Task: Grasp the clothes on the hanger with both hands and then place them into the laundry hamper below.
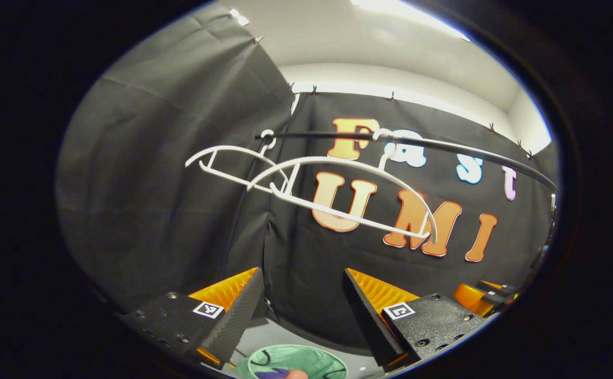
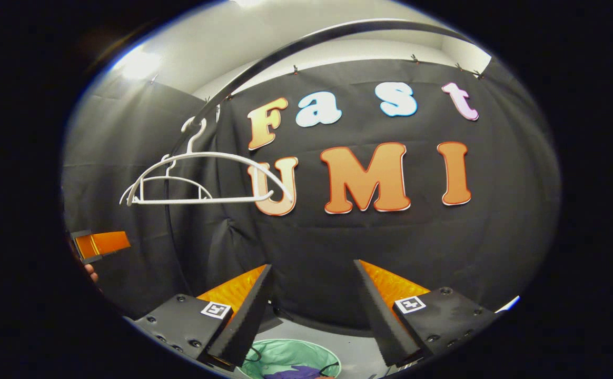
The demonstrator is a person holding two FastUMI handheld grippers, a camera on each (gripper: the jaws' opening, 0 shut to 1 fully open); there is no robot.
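Black cloth walls close the booth on all sides under a pale ceiling, and a thin dark metal rail [image 1: 433, 143] is seen curving across the upper part of both views. Two bare white plastic hangers [image 1: 306, 184] are hung from that rail; no garment is seen on either. The clothes, judged from a crumpled purple piece of fabric [image 2: 298, 372], are found below, inside the round pale-green mesh laundry hamper [image 2: 285, 358], which stands on a light grey floor [image 2: 348, 347] directly beneath both pairs of tongs.

The left tongs [image 1: 301, 310] are held wide apart with nothing between the fingers, and the right tongs [image 2: 312, 310] likewise stand wide and empty. The hamper mouth is seen low between the fingers in each view, so it lies down and slightly ahead of both, about equally near to either hand. The hangers lie up and to the left of the right tongs, their long axis running roughly level. The left tongs are also glimpsed at the left edge of the right gripper view.

The task is judged to be essentially complete, with the garment already in the hamper
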